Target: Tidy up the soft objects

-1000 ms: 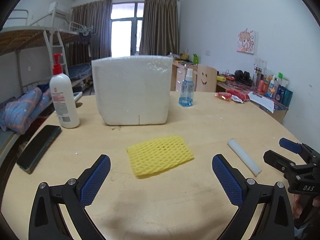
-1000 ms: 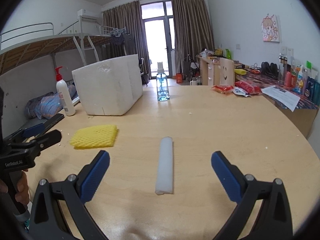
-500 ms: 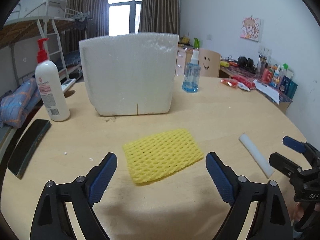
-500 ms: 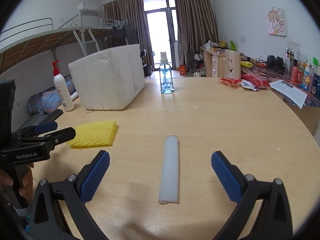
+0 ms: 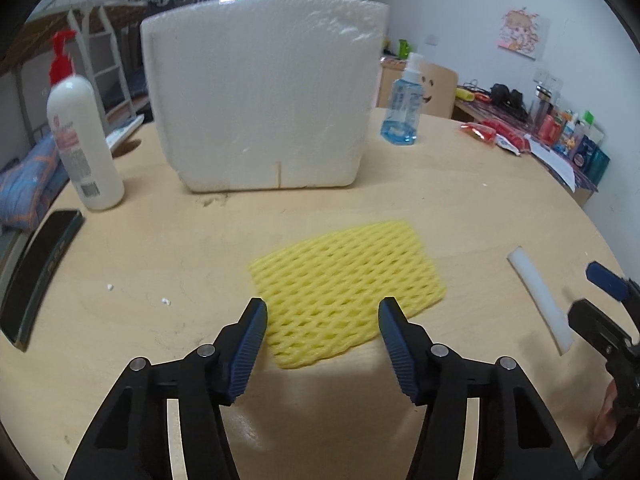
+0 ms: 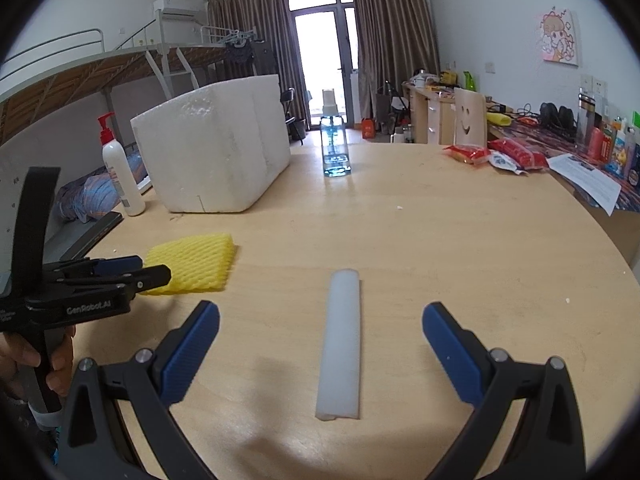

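On the round wooden counter point(image 5: 460, 208) I count one yellow foam mesh sleeve point(image 5: 346, 288), one white foam half-round strip point(image 6: 340, 344), one large white polystyrene box point(image 5: 260, 96), one white pump bottle with a red top point(image 5: 82, 136), one clear blue spray bottle point(image 5: 402, 110), one flat black case point(image 5: 36, 276) at the left edge and two red snack packets point(image 6: 492, 156). I see two handheld grippers with blue-padded jaws, the left gripper point(image 5: 320, 312) and the right gripper point(image 6: 320, 316).

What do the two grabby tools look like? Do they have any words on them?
Both are black plastic with two fingers, each tipped with a ribbed blue pad. The left tool has small silver bolts on its arms, and so does the right tool. Seen from the side, the left one has white letters reading "GenRobot.AI" and a black strap by its handle. No cables or sleeves show.
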`<action>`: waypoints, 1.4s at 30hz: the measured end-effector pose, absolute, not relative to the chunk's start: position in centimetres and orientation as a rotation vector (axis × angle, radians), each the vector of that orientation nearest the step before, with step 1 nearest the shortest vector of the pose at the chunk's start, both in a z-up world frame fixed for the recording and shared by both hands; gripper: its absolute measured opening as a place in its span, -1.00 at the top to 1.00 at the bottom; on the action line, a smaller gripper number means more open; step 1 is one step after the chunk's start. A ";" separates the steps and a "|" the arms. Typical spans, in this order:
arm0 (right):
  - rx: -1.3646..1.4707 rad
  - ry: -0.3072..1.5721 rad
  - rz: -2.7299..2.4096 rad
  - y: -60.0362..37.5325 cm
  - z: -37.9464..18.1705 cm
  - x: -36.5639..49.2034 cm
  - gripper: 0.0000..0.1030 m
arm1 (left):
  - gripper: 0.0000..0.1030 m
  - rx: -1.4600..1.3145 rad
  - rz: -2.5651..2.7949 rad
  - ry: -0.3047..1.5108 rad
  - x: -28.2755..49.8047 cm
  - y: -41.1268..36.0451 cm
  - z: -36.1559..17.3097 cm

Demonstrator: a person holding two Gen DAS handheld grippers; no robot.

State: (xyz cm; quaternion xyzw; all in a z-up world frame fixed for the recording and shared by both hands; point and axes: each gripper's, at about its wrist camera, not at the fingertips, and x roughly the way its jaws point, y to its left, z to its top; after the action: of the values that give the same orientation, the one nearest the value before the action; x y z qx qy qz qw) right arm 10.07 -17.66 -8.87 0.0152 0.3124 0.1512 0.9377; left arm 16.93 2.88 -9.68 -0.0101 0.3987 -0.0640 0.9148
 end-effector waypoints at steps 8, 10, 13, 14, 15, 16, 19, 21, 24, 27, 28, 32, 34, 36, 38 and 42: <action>0.020 0.661 0.307 -17.6 -9.1 10.4 -0.99 | -0.02 -0.022 -0.112 0.861 17.4 3.1 -10.1; 0.021 0.663 0.311 -17.5 -9.1 10.5 -0.99 | 0.07 -0.016 -0.105 0.864 17.6 3.0 -10.2; 0.006 0.677 0.303 -17.3 -9.2 10.6 -0.99 | 0.16 -0.013 -0.090 0.865 17.7 3.1 -10.3; 0.001 0.681 0.299 -17.3 -9.2 10.6 -0.99 | 0.23 -0.010 -0.090 0.865 17.6 3.0 -10.3; -0.003 0.685 0.298 -17.2 -9.3 10.6 -0.99 | 0.27 -0.006 -0.092 0.864 17.6 3.0 -10.3; -0.005 0.688 0.301 -17.2 -9.3 10.6 -0.99 | 0.30 -0.005 -0.098 0.864 17.6 2.9 -10.3; -0.019 0.697 0.296 -17.1 -9.4 10.6 -0.99 | 0.49 -0.006 -0.104 0.863 17.6 2.8 -10.2; -0.021 0.705 0.277 -17.2 -9.5 10.6 -0.99 | 0.56 -0.015 -0.115 0.860 17.6 2.9 -10.2; -0.022 0.723 0.250 -17.5 -9.7 10.9 -0.99 | 0.63 -0.035 -0.123 0.858 17.6 3.1 -10.2; -0.039 0.747 0.238 -17.2 -9.9 11.1 -0.99 | 0.64 -0.047 -0.138 0.853 17.4 3.3 -10.1; -0.049 0.751 0.240 -17.1 -10.0 11.0 -0.96 | 0.65 -0.053 -0.139 0.851 17.3 3.4 -10.1; -0.078 0.778 0.234 -16.6 -10.5 11.0 -0.54 | 0.69 -0.062 -0.148 0.844 17.2 3.5 -10.0; -0.087 0.796 0.224 -16.6 -10.9 11.2 -0.42 | 0.71 -0.062 -0.157 0.839 17.1 3.4 -9.9; -0.089 0.806 0.222 -16.6 -11.1 11.2 -0.20 | 0.72 -0.061 -0.161 0.834 17.0 3.4 -9.8; -0.097 0.810 0.217 -16.5 -11.1 11.2 -0.07 | 0.72 -0.060 -0.165 0.828 17.0 3.4 -9.7; -0.107 0.810 0.222 -16.3 -11.1 11.1 0.08 | 0.72 -0.069 -0.171 0.816 16.8 3.7 -9.6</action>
State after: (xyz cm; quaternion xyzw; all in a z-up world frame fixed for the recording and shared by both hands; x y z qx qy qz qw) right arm 11.12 -16.34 -11.08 -0.0517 0.3928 0.1077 0.9118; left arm 16.84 3.71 -9.57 -0.0335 0.3964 -0.0832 0.9137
